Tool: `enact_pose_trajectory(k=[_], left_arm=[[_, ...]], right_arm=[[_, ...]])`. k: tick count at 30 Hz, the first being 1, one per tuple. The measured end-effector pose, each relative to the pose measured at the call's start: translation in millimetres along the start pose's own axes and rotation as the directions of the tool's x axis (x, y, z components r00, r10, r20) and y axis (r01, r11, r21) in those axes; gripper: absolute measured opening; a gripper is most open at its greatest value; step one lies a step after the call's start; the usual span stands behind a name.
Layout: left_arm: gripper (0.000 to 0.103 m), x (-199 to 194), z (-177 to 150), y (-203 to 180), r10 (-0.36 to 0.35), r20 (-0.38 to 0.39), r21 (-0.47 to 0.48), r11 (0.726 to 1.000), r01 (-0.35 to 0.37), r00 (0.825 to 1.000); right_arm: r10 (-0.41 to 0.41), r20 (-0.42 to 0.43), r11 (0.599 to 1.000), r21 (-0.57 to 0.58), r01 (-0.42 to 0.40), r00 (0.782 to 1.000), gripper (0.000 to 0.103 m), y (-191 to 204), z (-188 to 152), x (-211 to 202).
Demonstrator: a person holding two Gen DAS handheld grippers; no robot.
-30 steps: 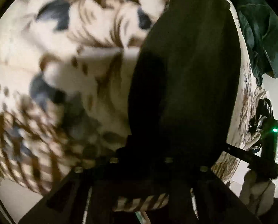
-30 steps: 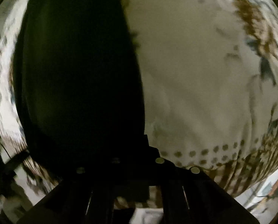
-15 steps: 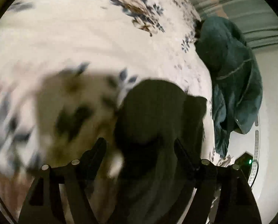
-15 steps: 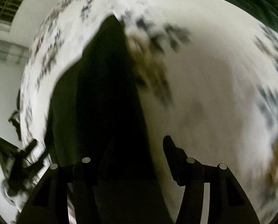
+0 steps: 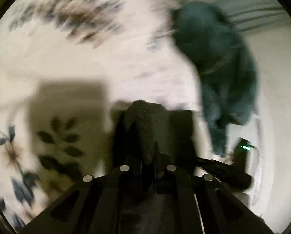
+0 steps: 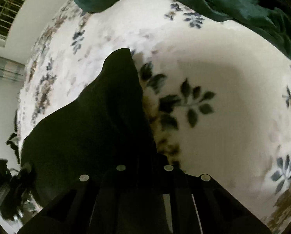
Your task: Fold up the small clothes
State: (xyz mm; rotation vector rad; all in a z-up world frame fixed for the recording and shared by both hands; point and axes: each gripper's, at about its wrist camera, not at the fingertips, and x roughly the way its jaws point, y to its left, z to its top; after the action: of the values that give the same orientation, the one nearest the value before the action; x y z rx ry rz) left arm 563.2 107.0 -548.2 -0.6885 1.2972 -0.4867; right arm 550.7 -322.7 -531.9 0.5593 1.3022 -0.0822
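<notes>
Above the floral bedsheet (image 6: 233, 89), we find each hand-held gripper, left (image 5: 143, 136) and right (image 6: 145, 156), closed on the dark garment (image 6: 98, 120), lifted mid-fold in our judgement; next it needs laying flat beside the sheet's leaf print.

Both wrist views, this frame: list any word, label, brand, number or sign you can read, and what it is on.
None: neither view shows any readable text.
Floral bedspread: only a leaf and flower print, no lettering.
Black garment: plain dark cloth, no visible tag or print.
Teal garment: motion-blurred in the left view, and no label shows in the right view.
Green light: only a glowing dot, no marking legible.
</notes>
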Motion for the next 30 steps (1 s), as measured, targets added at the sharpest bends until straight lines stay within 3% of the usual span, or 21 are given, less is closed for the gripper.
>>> enact_pose_trajectory(k=[2, 4, 6, 8, 10, 12, 15, 19, 20, 24, 25, 27, 30], left_arm=[[0.021, 13.6, 3.8, 37.7, 0.006, -0.088, -0.135, 0.991, -0.018, 0.996], [0.050, -4.7, -3.0, 45.4, -0.057, -0.052, -0.144, 0.988, 0.049, 0.997], [0.070, -33.0, -21.9, 46.4, -0.059, -0.024, -0.113, 0.992, 0.056, 0.998], [0.070, -69.3, -61.4, 51.2, -0.079, 0.008, -0.109, 0.991, 0.080, 0.997], [0.070, -92.6, -107.2, 58.6, -0.054, -0.001, -0.123, 0.991, 0.053, 0.999], [0.070, -107.0, -162.0, 59.9, -0.029, -0.018, -0.155, 0.988, 0.026, 0.999], [0.070, -120.9, -253.0, 61.5, 0.036, -0.083, -0.213, 0.976, -0.053, 0.996], [0.070, -108.8, -343.7, 66.3, 0.091, -0.181, -0.289, 0.947, -0.141, 0.979], [0.070, -103.2, -361.4, 67.7, 0.104, -0.201, -0.298, 0.941, -0.162, 0.974], [0.065, -85.1, -402.6, 66.1, 0.156, -0.202, -0.310, 0.926, -0.214, 0.967], [0.046, -84.9, -404.6, 62.2, 0.169, -0.185, -0.305, 0.927, -0.221, 0.968], [0.008, -83.1, -409.7, 51.2, 0.194, -0.165, -0.292, 0.927, -0.236, 0.967], [0.007, -93.2, -413.8, 28.2, 0.190, -0.091, -0.285, 0.935, -0.209, 0.977]], right_arm=[[-0.011, -0.053, 1.000, 0.016, 0.012, 0.999, 0.012, -5.3, 3.9, 12.7], [0.003, -0.068, 1.000, 0.016, -0.002, 0.998, 0.024, -9.7, -0.8, 6.8], [0.033, -0.082, 0.999, -0.024, -0.036, 0.996, 0.050, -14.1, -20.5, -7.2], [0.060, -0.118, 0.996, -0.060, -0.067, 0.991, 0.058, -25.2, -55.8, -22.3], [0.042, -0.178, 0.995, -0.077, -0.057, 0.983, 0.058, -40.9, -99.3, -34.5], [0.029, -0.248, 0.996, -0.078, -0.050, 0.968, 0.058, -58.3, -149.2, -41.4], [-0.004, -0.368, 0.996, -0.080, -0.027, 0.930, 0.058, -87.4, -230.1, -44.9], [-0.001, -0.501, 0.999, -0.047, -0.026, 0.866, 0.058, -116.2, -316.3, -41.3], [-0.002, -0.513, 0.999, -0.048, -0.026, 0.859, 0.058, -120.5, -331.6, -42.4], [0.001, -0.518, 0.998, -0.052, -0.033, 0.856, 0.057, -131.9, -369.0, -41.3], [-0.006, -0.504, 0.997, -0.065, -0.031, 0.864, 0.054, -133.6, -377.8, -39.5], [0.025, -0.474, 0.995, -0.071, -0.067, 0.880, 0.008, -134.6, -391.3, -40.6], [-0.028, -0.391, 0.991, -0.132, -0.026, 0.920, 0.006, -113.2, -397.1, -55.4]])
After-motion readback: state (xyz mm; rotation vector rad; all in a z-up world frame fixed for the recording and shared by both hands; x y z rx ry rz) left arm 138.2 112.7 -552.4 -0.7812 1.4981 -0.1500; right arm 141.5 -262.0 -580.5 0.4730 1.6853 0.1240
